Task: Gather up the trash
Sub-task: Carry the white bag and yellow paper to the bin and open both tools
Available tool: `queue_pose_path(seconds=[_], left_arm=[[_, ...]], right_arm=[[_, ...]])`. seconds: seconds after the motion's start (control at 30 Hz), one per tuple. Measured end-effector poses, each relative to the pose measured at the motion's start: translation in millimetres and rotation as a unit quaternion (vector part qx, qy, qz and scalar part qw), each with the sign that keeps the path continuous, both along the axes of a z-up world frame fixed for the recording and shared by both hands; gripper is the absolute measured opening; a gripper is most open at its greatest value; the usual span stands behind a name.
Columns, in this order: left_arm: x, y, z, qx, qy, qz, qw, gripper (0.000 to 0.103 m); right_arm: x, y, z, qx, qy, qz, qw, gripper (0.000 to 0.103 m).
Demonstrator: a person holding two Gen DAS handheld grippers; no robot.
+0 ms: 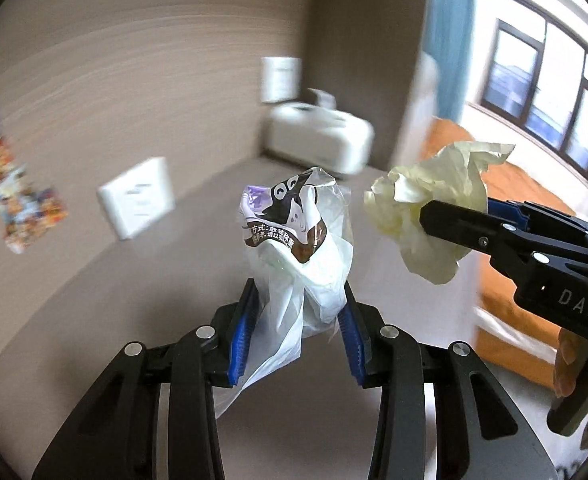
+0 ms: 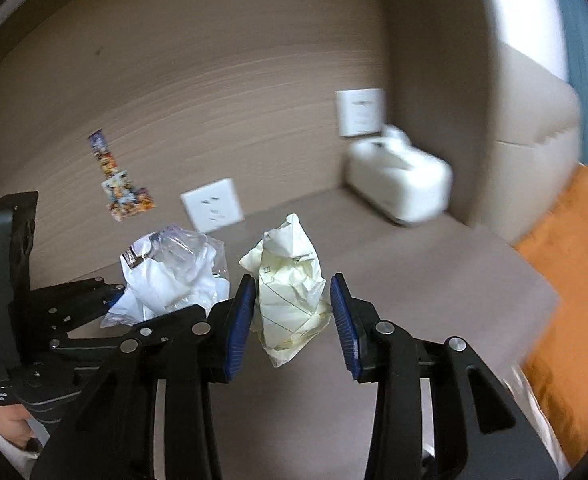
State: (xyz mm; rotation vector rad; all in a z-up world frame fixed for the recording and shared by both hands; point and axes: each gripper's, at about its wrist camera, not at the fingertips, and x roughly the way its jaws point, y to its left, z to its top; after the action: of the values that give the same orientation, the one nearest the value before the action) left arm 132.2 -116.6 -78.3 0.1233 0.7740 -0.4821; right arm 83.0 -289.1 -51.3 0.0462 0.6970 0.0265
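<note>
Now both tongs are up off the grey-brown bench (image 2: 434,280): the left tongs (image 1: 300,300) clamp a crumpled clear plastic wrapper with brown and purple print (image 1: 294,236), and just beside them the right tongs (image 2: 289,308) pinch a crumpled pale yellow paper sheet (image 2: 289,292). Behind, a white tissue box (image 2: 400,188) sits in the corner by the wall.

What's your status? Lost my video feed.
Left gripper clamps plastic wrapper. Right gripper clamps crumpled paper. Both lifted, nothing in the way.
</note>
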Motion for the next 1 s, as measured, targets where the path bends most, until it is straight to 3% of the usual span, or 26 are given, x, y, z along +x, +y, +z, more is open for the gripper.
queue_pose_path(seconds=[0.27,0.6,0.77,1.0], left_arm=[[-61.7,-98.7,-9.5,0.013,0.013,-0.103,0.9945,0.039],[-116.2,-196.5,-32.1,0.03,0.036,-0.202,0.9782,0.039],[-134.4,-234.5,-59.2,0.045,0.061,-0.237,0.9686,0.039],[-141.5,-272.8,-113.4,0.081,0.096,-0.271,0.9543,0.039]], right_arm=[[-93.3,-66.3,-3.8,0.001,0.014,-0.086,0.996,0.04],[-174.1,-119.8,-9.4,0.01,0.017,-0.177,0.984,0.04],[-197.9,-144.7,-30.4,0.026,0.035,-0.208,0.977,0.041],[-218.6,-174.9,-81.7,0.054,0.066,-0.243,0.966,0.041]])
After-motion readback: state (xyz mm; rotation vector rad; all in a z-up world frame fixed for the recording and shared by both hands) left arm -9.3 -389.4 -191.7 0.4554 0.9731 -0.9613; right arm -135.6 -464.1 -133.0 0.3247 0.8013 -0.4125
